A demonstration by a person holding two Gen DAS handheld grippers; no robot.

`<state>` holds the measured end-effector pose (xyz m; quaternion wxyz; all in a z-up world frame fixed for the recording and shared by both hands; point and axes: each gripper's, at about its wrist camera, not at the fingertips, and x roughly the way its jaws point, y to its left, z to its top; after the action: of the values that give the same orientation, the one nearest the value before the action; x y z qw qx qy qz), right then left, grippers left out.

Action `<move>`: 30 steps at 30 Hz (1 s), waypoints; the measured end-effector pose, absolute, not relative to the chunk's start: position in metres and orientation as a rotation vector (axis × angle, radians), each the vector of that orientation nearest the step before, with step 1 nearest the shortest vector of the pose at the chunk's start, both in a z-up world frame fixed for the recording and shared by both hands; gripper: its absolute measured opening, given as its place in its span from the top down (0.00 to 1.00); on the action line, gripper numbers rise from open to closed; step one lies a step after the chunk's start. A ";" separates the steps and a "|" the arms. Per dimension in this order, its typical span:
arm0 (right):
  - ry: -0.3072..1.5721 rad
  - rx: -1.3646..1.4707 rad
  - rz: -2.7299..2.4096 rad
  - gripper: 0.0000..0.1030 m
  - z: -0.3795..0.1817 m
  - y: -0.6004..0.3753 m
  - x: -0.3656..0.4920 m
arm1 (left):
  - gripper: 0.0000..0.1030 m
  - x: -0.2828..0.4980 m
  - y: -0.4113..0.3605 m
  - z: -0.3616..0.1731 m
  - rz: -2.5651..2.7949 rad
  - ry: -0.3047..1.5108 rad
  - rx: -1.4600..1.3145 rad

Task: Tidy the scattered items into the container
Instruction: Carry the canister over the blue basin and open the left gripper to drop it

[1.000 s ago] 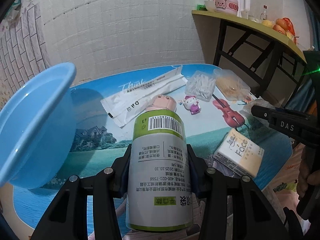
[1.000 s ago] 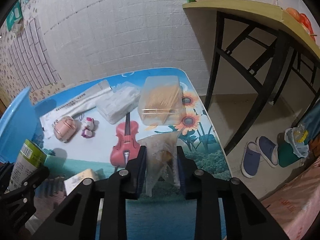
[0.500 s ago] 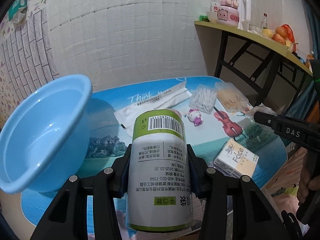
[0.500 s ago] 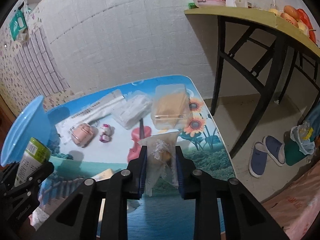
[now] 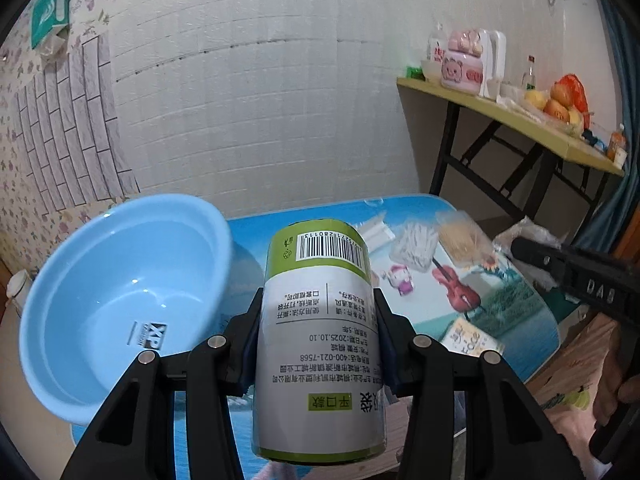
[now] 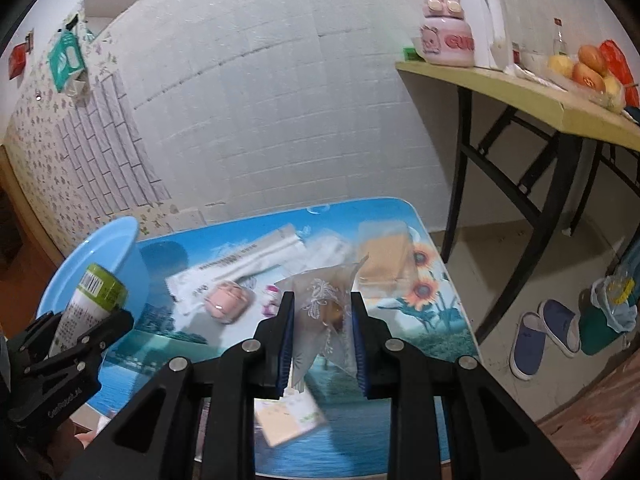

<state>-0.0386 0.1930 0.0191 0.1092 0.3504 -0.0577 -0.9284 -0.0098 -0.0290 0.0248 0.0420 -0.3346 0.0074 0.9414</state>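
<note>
A: Left gripper (image 5: 318, 322) up off the tabletop (image 5: 516, 300), jaws pinching a green-and-white canister (image 5: 320, 344), barcode end pointing away.

B: And the blue basin (image 5: 120, 296) sits just left of it, tilted toward the camera, nothing inside.

A: Right gripper (image 6: 322, 330) has its jaws clamped on a clear plastic packet (image 6: 326, 312), held above the tabletop's near edge.

B: Below that, a small cream box (image 6: 290, 414) lies on the tabletop.

A: Further back: a pink case (image 6: 228, 300), a small pink figurine (image 5: 402, 280), a long white wrapper (image 6: 244, 264), cotton swabs (image 5: 416, 244) and a clear box (image 6: 382, 254) of toothpicks.
</note>
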 end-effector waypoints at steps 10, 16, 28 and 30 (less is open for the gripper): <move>-0.139 0.941 -2.636 0.75 0.047 0.142 -0.029 | 0.56 -0.008 -0.099 0.060 3.013 -0.031 -0.981; -0.104 0.914 -2.553 0.75 0.054 0.098 -0.031 | 0.56 -0.005 -0.139 0.060 3.091 -0.038 -1.008; -0.046 0.855 -2.425 0.75 0.076 0.014 -0.035 | 0.56 -0.008 -0.196 0.051 3.128 -0.076 -1.111; -0.036 0.856 -2.411 0.75 0.077 0.003 -0.038 | 0.56 -0.013 -0.204 0.047 3.126 -0.070 -1.138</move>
<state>-0.0376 0.0026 0.0766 0.2874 0.3206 -0.0136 -0.9025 -0.0130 -0.2039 0.0467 -0.0929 -0.3405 -0.0209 0.9354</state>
